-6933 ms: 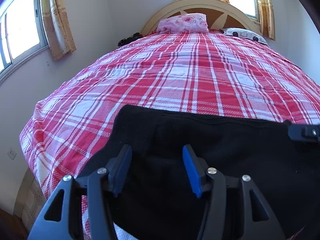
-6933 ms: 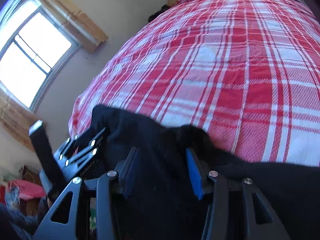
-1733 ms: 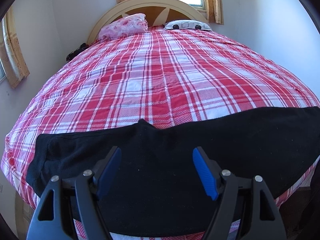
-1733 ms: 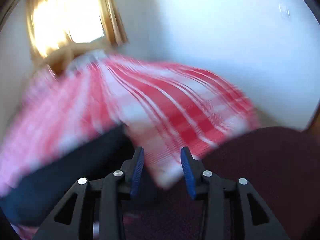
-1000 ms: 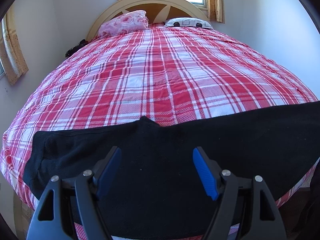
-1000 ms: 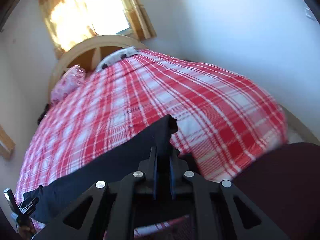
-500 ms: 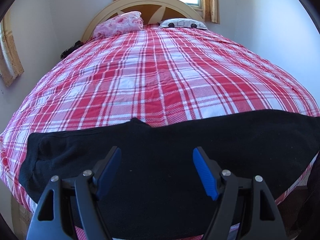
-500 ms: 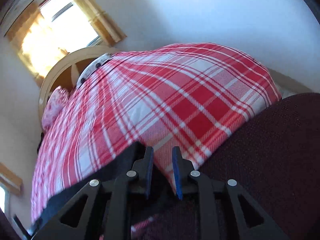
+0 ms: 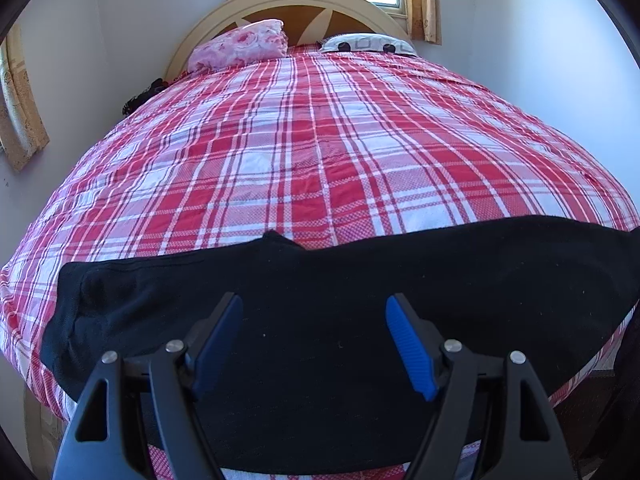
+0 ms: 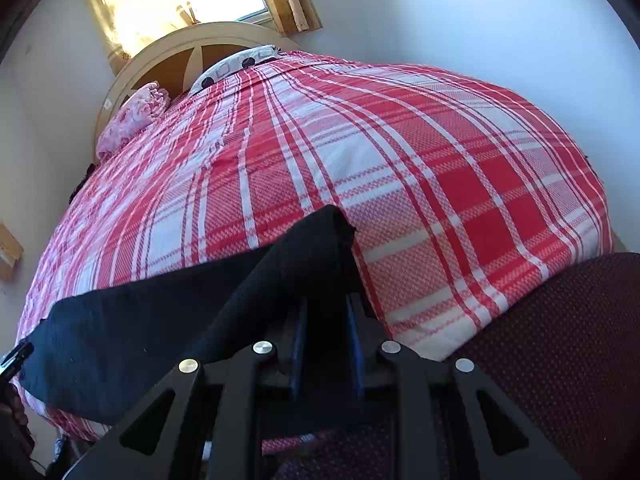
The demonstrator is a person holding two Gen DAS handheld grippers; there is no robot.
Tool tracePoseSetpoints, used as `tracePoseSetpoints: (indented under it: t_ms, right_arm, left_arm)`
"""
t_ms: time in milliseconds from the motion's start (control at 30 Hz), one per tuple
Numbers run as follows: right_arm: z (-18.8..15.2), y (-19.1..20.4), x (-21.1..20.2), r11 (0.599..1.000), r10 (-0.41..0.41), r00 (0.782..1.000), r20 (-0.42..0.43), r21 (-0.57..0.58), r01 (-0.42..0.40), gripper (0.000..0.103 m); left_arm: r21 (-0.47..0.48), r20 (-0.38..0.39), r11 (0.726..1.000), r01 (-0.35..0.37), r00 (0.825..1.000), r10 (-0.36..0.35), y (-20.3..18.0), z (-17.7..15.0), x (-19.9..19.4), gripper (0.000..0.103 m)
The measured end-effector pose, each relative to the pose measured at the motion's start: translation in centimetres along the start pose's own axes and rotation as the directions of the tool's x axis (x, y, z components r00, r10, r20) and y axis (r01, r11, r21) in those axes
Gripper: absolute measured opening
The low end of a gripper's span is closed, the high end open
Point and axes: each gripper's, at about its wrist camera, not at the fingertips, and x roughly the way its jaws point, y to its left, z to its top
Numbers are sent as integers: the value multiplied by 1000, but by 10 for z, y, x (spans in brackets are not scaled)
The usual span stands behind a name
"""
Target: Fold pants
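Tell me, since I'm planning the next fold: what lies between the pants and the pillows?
Only bare plaid bedspread between pants and pillows, in the left wrist view.

Red plaid bedspread, pink pillow & patterned pillow by headboard.

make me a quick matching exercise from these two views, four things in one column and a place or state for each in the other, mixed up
Column one:
1. left tool
2. right tool
3. black pants
4. pink floral pillow

Column two:
A. shut on dark fabric
B. lies at the headboard
C. open, holding nothing
D. spread along the near edge of the plaid bedspread

Pairs: 1-C, 2-A, 3-D, 4-B
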Motion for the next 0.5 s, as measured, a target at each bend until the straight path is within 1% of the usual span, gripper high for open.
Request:
tracePoseSetpoints:
  t_ms: [33,67,100,133,167,200,233,267,333,367,400,467,500]
  right_arm:
    - [2,-2,-1,1000,23,1000,-1,21,-23,21]
    - [2,-7,-4,993,95,995,2,74,-95,21]
    - [1,-10,-6,979,162,987,9,122,-162,21]
    - [-1,-12,-8,966,205,979,15,157,-205,22]
    - [-4,-12,-8,955,231,973,20,186,-230,24]
    - [-6,-11,-8,957,223,975,18,186,-222,33]
    - [-10,-8,-5,968,187,982,9,168,-186,44]
    - [-13,-1,-2,979,150,989,-2,143,-148,44]
    - [-19,11,-2,994,85,996,19,66,-86,44]
    - [-22,22,-3,1000,3,1000,21,9,-3,44]
    - [-23,28,-2,999,-50,999,22,-18,50,44]
    - [-28,36,-4,992,-125,992,20,-19,126,44]
    - [-30,35,-5,991,-137,990,18,-2,137,44]
  left_arm:
    - [0,0,1000,1,1000,-1,0,0,0,77]
    - [0,0,1000,4,1000,-4,0,0,1,77]
    - [2,-2,1000,5,1000,-5,0,0,1,77]
    - [6,-6,1000,8,1000,-8,-1,-1,2,77]
    - [10,-10,1000,11,1000,-11,-2,-1,2,77]
    - [13,-12,1000,13,1000,-13,-3,-2,3,77]
    - [18,-14,1000,17,1000,-17,-4,-3,3,77]
    - [21,-14,1000,17,1000,-17,-5,-3,3,77]
    - [21,-7,1000,10,1000,-10,-4,-3,1,77]
    - [14,-5,1000,7,1000,-7,-2,-3,1,77]
    - [7,-4,1000,6,1000,-6,-1,-2,1,77]
    - [-8,-7,1000,6,1000,-6,3,-2,2,77]
    - [-9,-8,1000,5,1000,-5,3,-2,2,77]
